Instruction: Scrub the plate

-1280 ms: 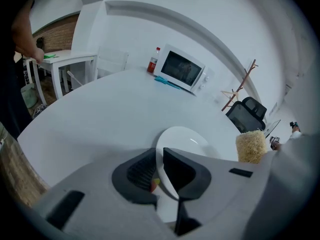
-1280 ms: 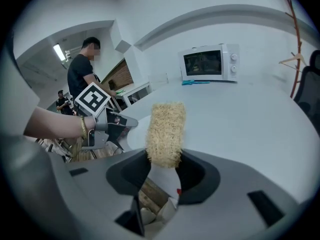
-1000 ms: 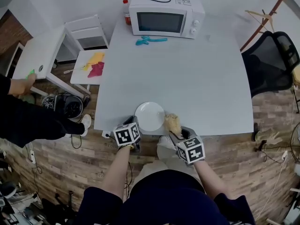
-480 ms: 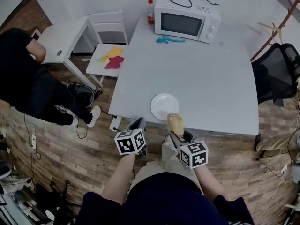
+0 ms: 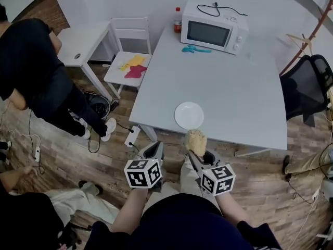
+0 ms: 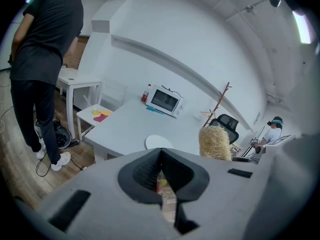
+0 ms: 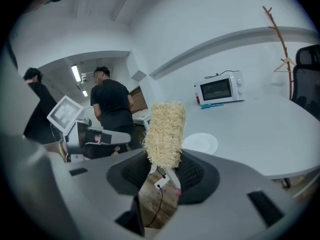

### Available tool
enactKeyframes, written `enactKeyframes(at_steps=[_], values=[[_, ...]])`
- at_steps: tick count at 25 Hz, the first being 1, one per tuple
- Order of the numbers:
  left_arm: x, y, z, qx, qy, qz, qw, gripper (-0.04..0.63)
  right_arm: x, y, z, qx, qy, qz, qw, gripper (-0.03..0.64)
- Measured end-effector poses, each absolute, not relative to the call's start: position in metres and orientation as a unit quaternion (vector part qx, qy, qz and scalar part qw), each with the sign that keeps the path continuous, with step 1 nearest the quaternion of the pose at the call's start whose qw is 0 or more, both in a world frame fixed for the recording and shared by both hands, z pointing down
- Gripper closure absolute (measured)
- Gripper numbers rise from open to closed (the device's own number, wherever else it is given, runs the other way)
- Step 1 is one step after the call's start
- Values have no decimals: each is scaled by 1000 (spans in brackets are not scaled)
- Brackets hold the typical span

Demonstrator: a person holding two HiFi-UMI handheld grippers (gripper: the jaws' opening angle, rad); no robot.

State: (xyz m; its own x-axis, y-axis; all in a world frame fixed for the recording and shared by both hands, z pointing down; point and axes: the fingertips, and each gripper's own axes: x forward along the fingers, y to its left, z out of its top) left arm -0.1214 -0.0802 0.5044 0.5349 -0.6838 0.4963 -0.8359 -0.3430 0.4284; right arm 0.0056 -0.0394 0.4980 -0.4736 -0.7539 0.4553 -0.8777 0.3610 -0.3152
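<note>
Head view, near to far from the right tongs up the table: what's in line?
right tongs → straw-coloured scrubber → white plate → blue item → microwave

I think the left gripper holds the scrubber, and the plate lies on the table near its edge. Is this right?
Not quite: the scrubber is in the right gripper, not the left. The right gripper view shows its jaws shut on it, and the left gripper is shut and empty. The plate does lie on the table near its edge.
</note>
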Motion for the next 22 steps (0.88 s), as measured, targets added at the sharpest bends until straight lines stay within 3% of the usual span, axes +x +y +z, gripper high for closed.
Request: enactKeyframes(at_steps=[22], values=[[-104,-71,490,823,-459,102,319,577,14,-34,466,519,-819,232,80,470]])
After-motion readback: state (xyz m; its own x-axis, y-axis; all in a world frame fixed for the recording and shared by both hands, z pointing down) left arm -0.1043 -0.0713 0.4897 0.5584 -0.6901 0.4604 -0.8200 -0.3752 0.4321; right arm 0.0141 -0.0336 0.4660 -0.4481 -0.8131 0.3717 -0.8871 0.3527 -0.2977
